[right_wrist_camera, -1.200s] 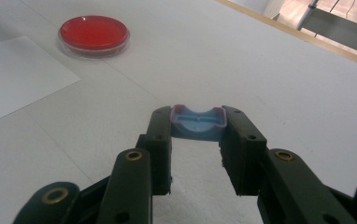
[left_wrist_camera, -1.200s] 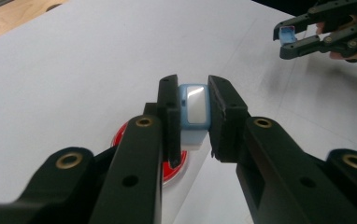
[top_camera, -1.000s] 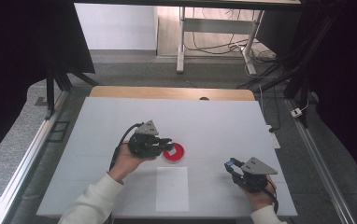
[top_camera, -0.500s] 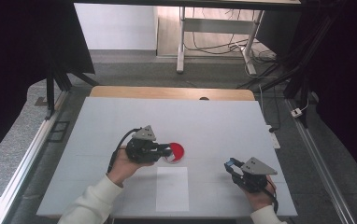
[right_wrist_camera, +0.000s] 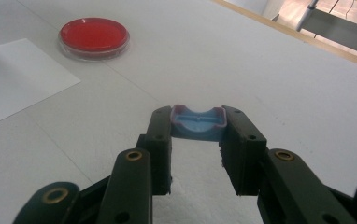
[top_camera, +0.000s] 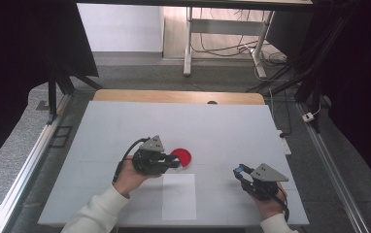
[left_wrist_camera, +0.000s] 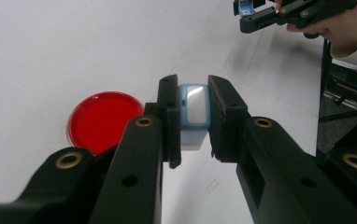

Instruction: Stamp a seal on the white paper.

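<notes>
The left tongs (left_wrist_camera: 189, 123) grip a small blue-and-white plastic block (left_wrist_camera: 194, 112) beside the round red dish (left_wrist_camera: 103, 122), the right tongs (right_wrist_camera: 196, 135) pinch a blue plastic cap (right_wrist_camera: 198, 122), and joining them probably comes next.

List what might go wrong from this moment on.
1. The left claw pinches a pale blue block only at its tips, close beside the red dish; a slip could drop it onto the dish.
2. The right claw holds a blue cap by its edges, so it may twist out.
</notes>
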A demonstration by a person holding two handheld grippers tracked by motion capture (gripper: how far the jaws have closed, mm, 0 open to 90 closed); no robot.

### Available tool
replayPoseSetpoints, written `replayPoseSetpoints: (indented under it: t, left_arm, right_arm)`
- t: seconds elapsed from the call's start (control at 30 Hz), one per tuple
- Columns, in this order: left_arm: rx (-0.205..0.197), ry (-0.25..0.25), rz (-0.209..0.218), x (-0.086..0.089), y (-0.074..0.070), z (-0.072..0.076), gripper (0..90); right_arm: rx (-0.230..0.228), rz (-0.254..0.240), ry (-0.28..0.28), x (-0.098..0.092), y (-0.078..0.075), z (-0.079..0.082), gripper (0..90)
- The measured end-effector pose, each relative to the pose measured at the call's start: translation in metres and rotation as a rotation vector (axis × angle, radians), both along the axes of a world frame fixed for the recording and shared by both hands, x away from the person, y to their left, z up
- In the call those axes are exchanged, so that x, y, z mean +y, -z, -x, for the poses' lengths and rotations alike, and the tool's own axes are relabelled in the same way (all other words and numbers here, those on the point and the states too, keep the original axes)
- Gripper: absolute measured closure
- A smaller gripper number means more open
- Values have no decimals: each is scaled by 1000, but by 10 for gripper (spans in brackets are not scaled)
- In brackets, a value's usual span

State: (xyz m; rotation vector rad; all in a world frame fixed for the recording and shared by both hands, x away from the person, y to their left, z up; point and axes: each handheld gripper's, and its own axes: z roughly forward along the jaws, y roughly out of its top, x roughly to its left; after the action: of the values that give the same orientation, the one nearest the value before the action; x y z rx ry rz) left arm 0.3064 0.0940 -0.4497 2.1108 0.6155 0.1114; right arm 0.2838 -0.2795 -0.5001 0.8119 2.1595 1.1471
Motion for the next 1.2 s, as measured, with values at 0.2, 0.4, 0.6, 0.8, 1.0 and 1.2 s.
replayPoseSetpoints:
  t: [0.2, 0.4, 0.6, 0.8, 1.0, 1.2]
  left_arm:
    - [-3, 18, -10, -3, 3, 4, 759]
    - [-2, 32, -15, -7, 5, 9, 759]
    - [-4, 39, -21, -6, 9, 19, 758]
    - [7, 50, -47, -11, 21, 26, 758]
    - [6, 71, -76, -15, 31, 31, 758]
    - [-4, 73, -87, -16, 36, 32, 759]
  right_arm:
    - [3, 5, 3, -1, 0, 0, 650]
    - [1, -5, 6, -1, 0, 0, 649]
    - [4, -1, 4, 0, 1, -1, 649]
    - [2, -1, 3, 0, 1, -1, 649]
    - [4, 4, 2, 0, 1, -1, 649]
    - [4, 6, 3, 1, 1, -1, 649]
